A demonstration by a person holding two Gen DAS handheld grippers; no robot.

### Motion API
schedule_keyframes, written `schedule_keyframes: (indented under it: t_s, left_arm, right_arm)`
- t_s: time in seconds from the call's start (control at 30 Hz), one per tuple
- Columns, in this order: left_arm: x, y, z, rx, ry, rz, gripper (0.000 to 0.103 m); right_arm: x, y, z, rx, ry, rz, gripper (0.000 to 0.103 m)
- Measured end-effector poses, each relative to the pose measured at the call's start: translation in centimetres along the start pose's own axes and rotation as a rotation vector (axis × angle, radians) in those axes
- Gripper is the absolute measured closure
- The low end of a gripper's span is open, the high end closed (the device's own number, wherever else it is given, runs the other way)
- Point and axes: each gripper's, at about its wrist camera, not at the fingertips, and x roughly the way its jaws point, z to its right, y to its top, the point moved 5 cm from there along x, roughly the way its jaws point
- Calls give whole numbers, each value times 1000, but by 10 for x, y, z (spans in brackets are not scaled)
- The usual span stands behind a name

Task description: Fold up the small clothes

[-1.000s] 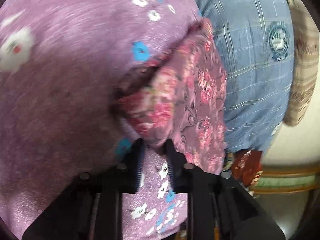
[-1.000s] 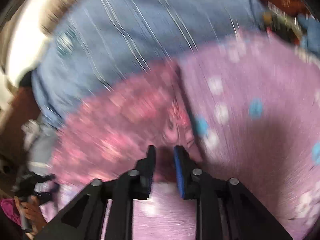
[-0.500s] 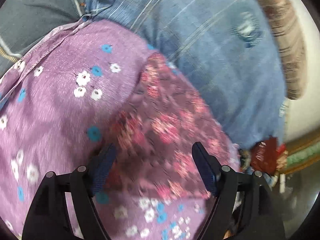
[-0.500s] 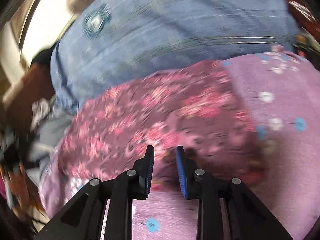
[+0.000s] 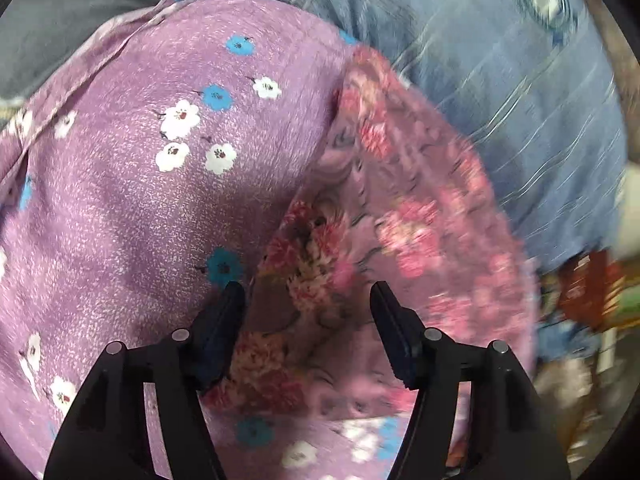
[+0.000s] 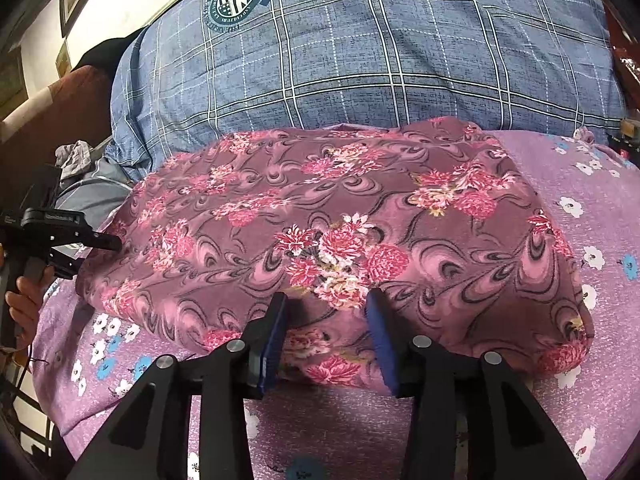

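**Folded floral garment lying crosswise ahead of both sets of jaws**

Left wrist view: left gripper angled down over the maroon floral garment, jaws parted, having just been closing a little from a wider spread, cloth under the gap but not pinched. Garment spread on the purple flowered sheet, running from the jaws up and to the right toward the blue plaid pillow. Near edge of the garment just at the left pad, bulk of it lying right of centre. View blurred at the right side, so far edge not sharp.

Right wrist view: right gripper at the garment's near hem, jaws apart, having just been opening, hem lying loose between the pads and not clamped. Long axis of the garment across the view, left to right, folded into a rough rectangle on the sheet, far edge touching the pillow. Left gripper seen at the garment's left end, held in a hand, tip touching or just beside the cloth.

Judged next: another fold along the long axis, ends brought together; the left gripper nearer one short end, the right nearer the middle of the hem.
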Motion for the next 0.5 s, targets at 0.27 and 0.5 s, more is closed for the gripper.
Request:
schedule_keyframes:
  t_s: [0.27,0.5]
  left_arm:
    - [4,20,-7,-71,14,-26,38]
    - [27,12,17,-35,73,-36,27]
  right_arm:
    - [0,0,-1,-1,7,3,57]
    - [0,0,0,12,24,7,57]
